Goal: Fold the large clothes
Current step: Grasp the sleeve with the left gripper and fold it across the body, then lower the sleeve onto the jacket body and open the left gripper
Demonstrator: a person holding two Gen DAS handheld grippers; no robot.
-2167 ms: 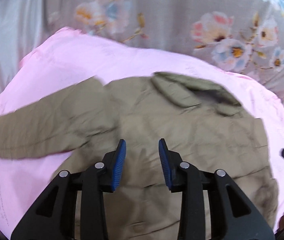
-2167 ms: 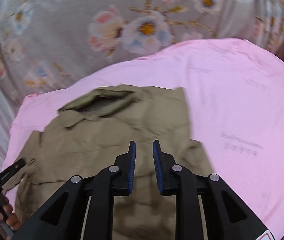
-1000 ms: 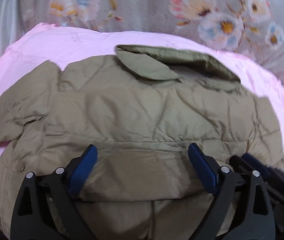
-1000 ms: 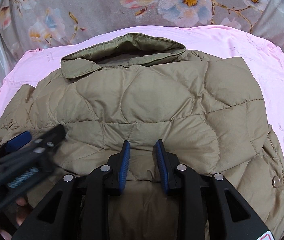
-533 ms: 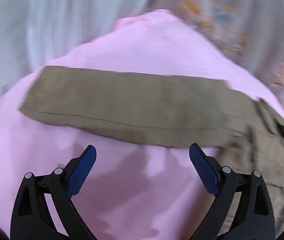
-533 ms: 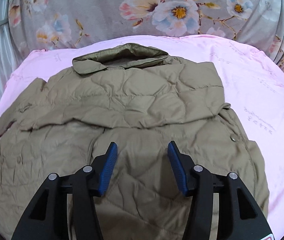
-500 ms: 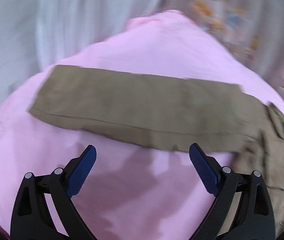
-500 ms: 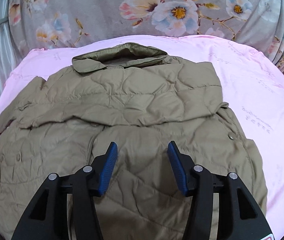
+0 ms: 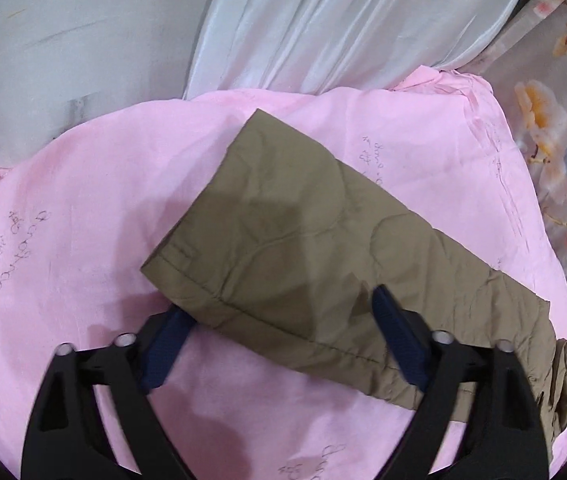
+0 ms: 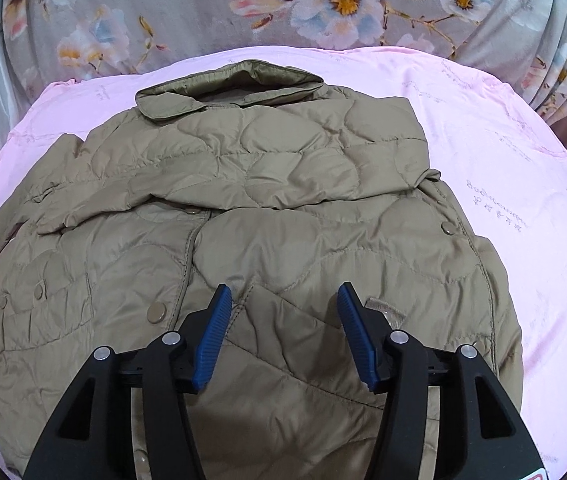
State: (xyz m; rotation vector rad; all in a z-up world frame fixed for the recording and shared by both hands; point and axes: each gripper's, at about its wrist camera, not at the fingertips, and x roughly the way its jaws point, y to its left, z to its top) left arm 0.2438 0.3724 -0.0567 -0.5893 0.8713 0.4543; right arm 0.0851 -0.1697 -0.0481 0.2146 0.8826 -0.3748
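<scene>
An olive quilted jacket (image 10: 267, 240) lies front up on the pink sheet (image 10: 523, 168), collar (image 10: 235, 80) at the far side. One sleeve is folded across its chest (image 10: 303, 160). The other sleeve (image 9: 283, 220) stretches flat over the sheet in the left wrist view, cuff toward the far left. My left gripper (image 9: 279, 302) straddles this sleeve near the cuff and its jaws are closing; the pads stand wide apart at the sleeve's edges without pinching it. My right gripper (image 10: 285, 288) hovers over the jacket's lower front, its jaws opening, with nothing gripped.
A white curtain (image 9: 323, 28) hangs beyond the sheet's left end. Grey floral fabric (image 10: 323, 4) runs along the far side. Pink sheet (image 9: 83, 208) lies bare around the sleeve, and its edge drops off close behind the cuff.
My left gripper swung left from the jacket's body to the outstretched sleeve, came in close by the cuff, and its jaws narrowed. My right gripper let go of the fabric and its jaws widened.
</scene>
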